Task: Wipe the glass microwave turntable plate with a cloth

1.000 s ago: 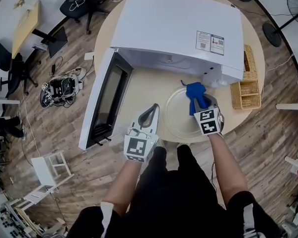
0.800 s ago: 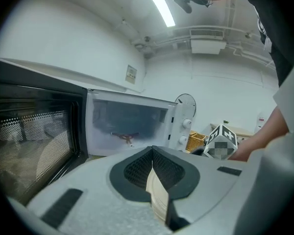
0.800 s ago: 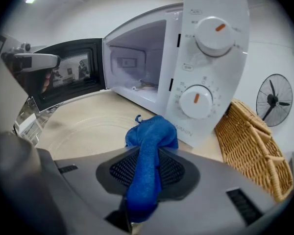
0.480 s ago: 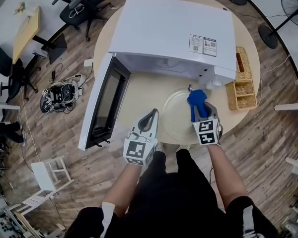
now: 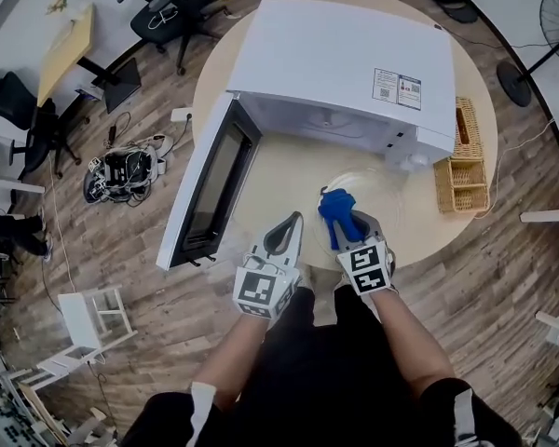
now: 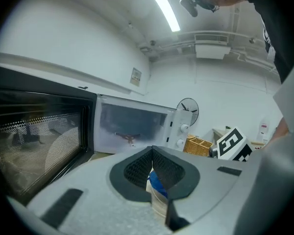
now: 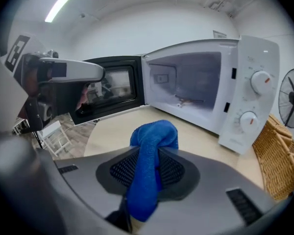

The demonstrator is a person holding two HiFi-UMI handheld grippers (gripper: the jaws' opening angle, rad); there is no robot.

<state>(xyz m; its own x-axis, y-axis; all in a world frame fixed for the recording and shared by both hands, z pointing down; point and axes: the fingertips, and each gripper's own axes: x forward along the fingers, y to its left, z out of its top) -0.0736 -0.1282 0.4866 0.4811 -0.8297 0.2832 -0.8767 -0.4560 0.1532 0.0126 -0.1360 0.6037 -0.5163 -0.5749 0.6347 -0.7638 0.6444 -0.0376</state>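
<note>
plate [image 5: 380, 201] on table [image 5: 278, 177], frt of microwave [image 5: 345, 54]

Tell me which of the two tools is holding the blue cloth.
The right tool: the blue cloth is clamped between its jaws and sticks out past them. The left tool has its jaws together with nothing between them.

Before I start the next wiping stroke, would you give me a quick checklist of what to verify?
1. Blue cloth clamped in the right gripper: ok, the jaws are shut on it.
2. Glass turntable plate out of the microwave and lying on the table: ok.
3. Cloth touching the plate: cannot tell; in the head view it sits at the plate's left edge.
4. Left gripper steadying the plate: not ok; it is shut, empty and short of the plate.
5. Microwave door swung open and clear of the plate: ok.
</note>
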